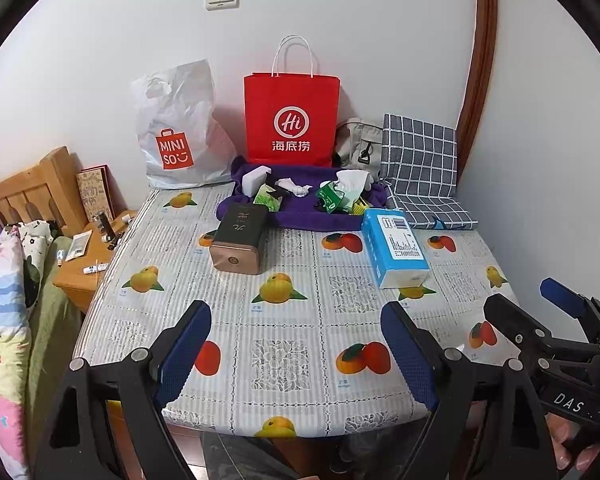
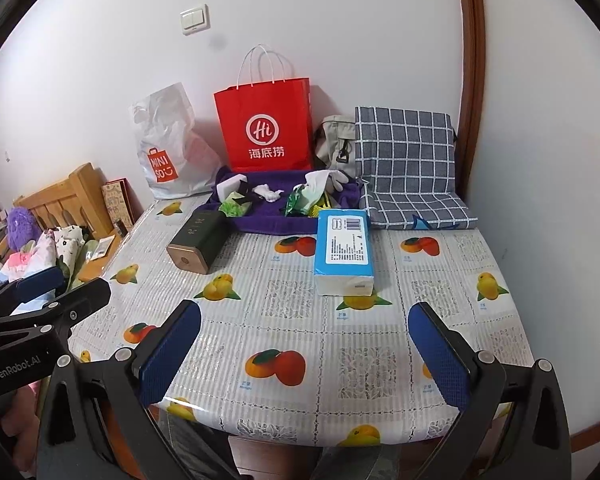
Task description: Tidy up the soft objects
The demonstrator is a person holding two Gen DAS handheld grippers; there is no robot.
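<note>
1. Jaws, both sets: yours stand spread wide with nothing between the blue pads. The left gripper and right gripper hang side by side over the near edge of the table, empty.

2. Tissue pack: blue-and-white wrapped block, lying flat straight ahead of the right jaws, ahead and to the right of the left jaws. Its long axis runs away from you, the white end facing the jaws, the far end close to the purple cloth. Expect it light and squashy under a slick wrapper; take it across the narrow sides near the middle, gently, or it may slide out.

3. Purple cloth: spread beyond the tissue pack at the far side, well ahead of both jaws. Limp; it will sag and drag whatever lies on it.

4. On the cloth: a white glove, a small white wad, green wrappers. All light and floppy; pinch at a bunched part.

5. Checked cushion: far right of both jaws, folded, part propped on the wall. Soft but bulky; grip a corner.

6. Dark tin: ahead of the left jaws, lying on its side, end cap toward you. Rigid, probably not for sorting.

7. Red bag and white bag: upright at the wall, farthest away.
</note>
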